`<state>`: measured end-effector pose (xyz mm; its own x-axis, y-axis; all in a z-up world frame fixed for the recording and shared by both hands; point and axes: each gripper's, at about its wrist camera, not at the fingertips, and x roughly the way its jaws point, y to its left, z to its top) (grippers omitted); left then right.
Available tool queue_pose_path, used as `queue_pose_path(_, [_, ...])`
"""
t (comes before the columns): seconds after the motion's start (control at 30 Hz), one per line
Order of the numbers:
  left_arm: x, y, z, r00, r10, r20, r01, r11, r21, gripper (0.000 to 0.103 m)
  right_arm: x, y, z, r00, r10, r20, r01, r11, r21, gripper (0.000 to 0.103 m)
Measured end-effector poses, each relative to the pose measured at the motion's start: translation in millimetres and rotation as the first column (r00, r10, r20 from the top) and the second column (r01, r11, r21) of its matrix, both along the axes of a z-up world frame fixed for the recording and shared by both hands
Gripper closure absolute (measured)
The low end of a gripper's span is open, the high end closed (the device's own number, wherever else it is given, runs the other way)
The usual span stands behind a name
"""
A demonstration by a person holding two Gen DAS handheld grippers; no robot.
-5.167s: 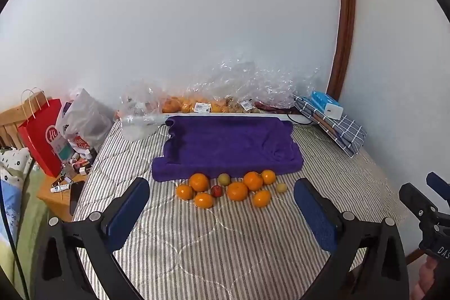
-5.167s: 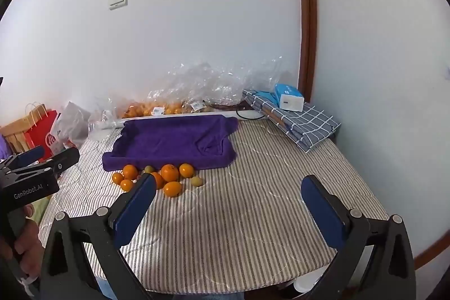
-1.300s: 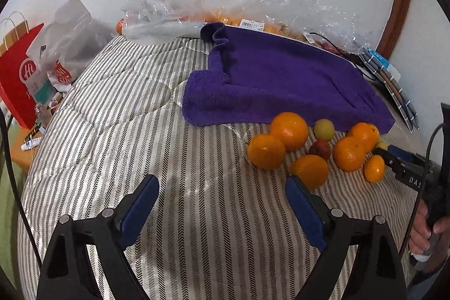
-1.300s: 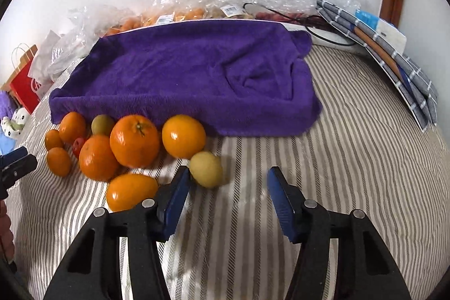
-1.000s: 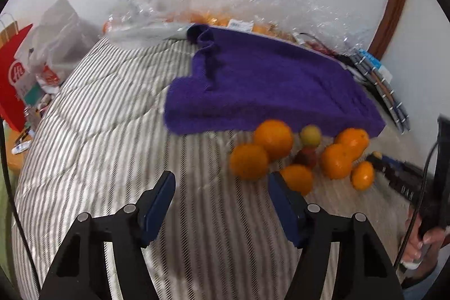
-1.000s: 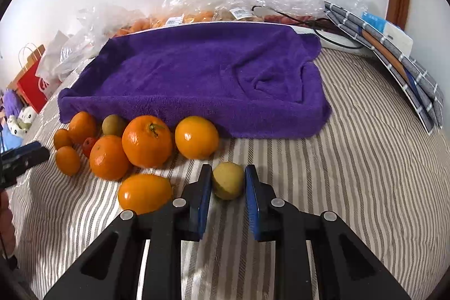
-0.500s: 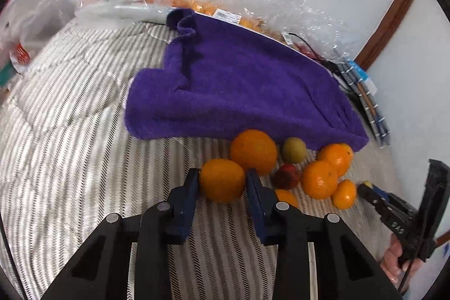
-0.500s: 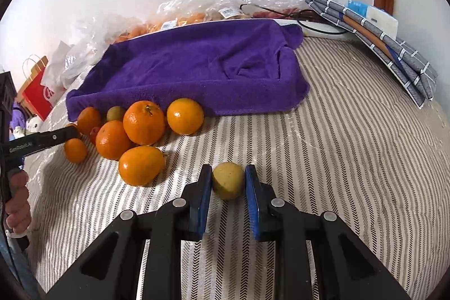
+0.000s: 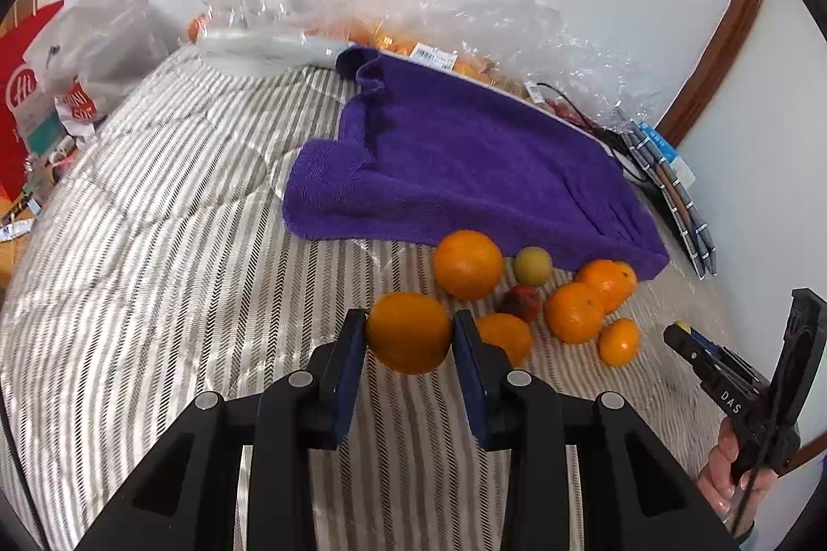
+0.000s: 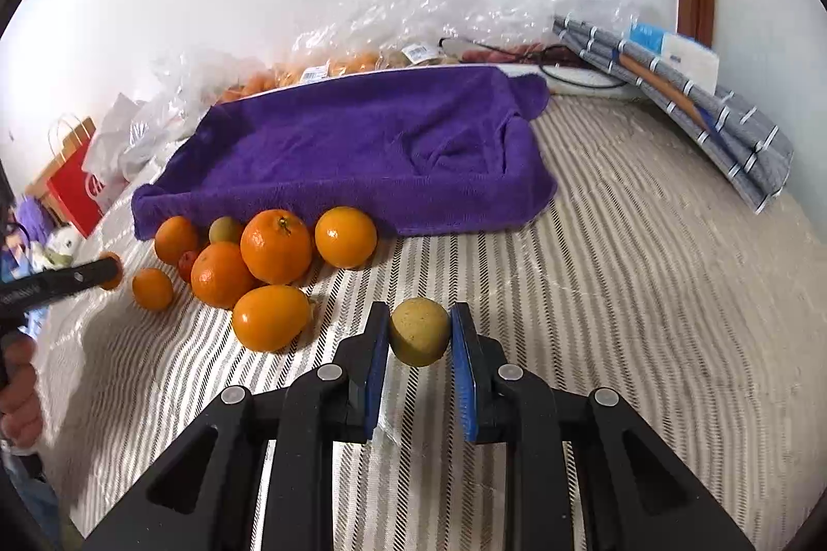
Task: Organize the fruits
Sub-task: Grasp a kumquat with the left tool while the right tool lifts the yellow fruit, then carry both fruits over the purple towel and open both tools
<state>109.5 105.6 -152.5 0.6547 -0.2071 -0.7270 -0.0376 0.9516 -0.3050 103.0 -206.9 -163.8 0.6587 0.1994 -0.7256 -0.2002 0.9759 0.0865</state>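
Plastic bags (image 9: pixel 362 18): clear, crumpled, along the wall at the top of both frames; orange fruit and white labels show through them. What else they hold cannot be told.

Red bag (image 9: pixel 20 96): paper, far left edge of the left view, a grey-white plastic sack beside it; contents hidden.

Towel (image 9: pixel 465 168): purple, spread on the striped bed (image 9: pixel 155 241), centre of both frames, its far edge against the plastic bags. Nothing lies on it.

Loose fruit (image 10: pixel 248 261): a cluster on the bed just in front of the towel's near edge, left of centre in the right view. Several oranges of differing size, one small greenish fruit against the towel, one small red fruit partly hidden among the oranges.

Orange (image 9: pixel 409 333): lower centre of the left view, clamped between the blue pads of the left tongs (image 9: pixel 408 339), which are closed on its two sides. It sits in front of the cluster; whether it touches the bed cannot be told.

Yellow fruit (image 10: pixel 418 331): small, round, speckled; lower centre of the right view, pinched between the pads of the right tongs (image 10: pixel 419 339). It lies apart from the cluster, to its right, with striped bed behind it.

Hands: a hand (image 9: pixel 739 468) at the lower right edge of the left view grips the handle of the right tongs; another at the left edge of the right view holds the left tongs, pointed toward the cluster.

Folded checked cloth (image 10: pixel 687 101): upper right of the right view.
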Motion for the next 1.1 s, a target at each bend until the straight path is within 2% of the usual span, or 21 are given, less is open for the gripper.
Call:
queue_pose_path(0.27, [-1.7, -12.9, 51.8, 0.997, -0.023, 0.079, 0.023, 1.0, -0.002, 0.071, -6.7, -4.3, 53.2, 0.998, -0.006, 0.07, 0.006, 1.0, 0.005, 0.079])
queue_pose_path(0.43, [21.9, -20.8, 82.5, 0.992, -0.024, 0.121, 0.02, 0.999, 0.038, 0.071, 4.9, -4.5, 86.0, 0.993, -0.024, 0.118, 0.024, 1.0, 0.001, 0.079])
queue_pose_path(0.6, [53.0, -20.5, 101.6, 0.988, 0.003, 0.155, -0.012, 0.998, 0.055, 0.071, 33.5, -1.6, 100.6, 0.992, -0.042, 0.12, 0.042, 0.999, 0.0, 0.079])
queue_pose_path(0.77, [84.1, -21.0, 102.4, 0.985, 0.032, 0.169, -0.045, 0.996, 0.073, 0.071, 69.1, 5.9, 103.7, 0.992, -0.05, 0.119, 0.05, 0.999, 0.008, 0.079])
queue_pose_path(0.97, [133.0, -17.5, 84.2, 0.986, 0.089, 0.142, -0.096, 0.994, 0.046, 0.071, 117.3, 25.8, 96.1, 0.993, -0.028, 0.113, 0.026, 1.0, 0.011, 0.079])
queue_pose_path(1.1, [157.2, -15.9, 69.7, 0.986, 0.102, 0.131, -0.11, 0.992, 0.059, 0.071, 145.5, 37.8, 86.9, 0.993, -0.012, 0.114, 0.011, 1.0, 0.006, 0.079])
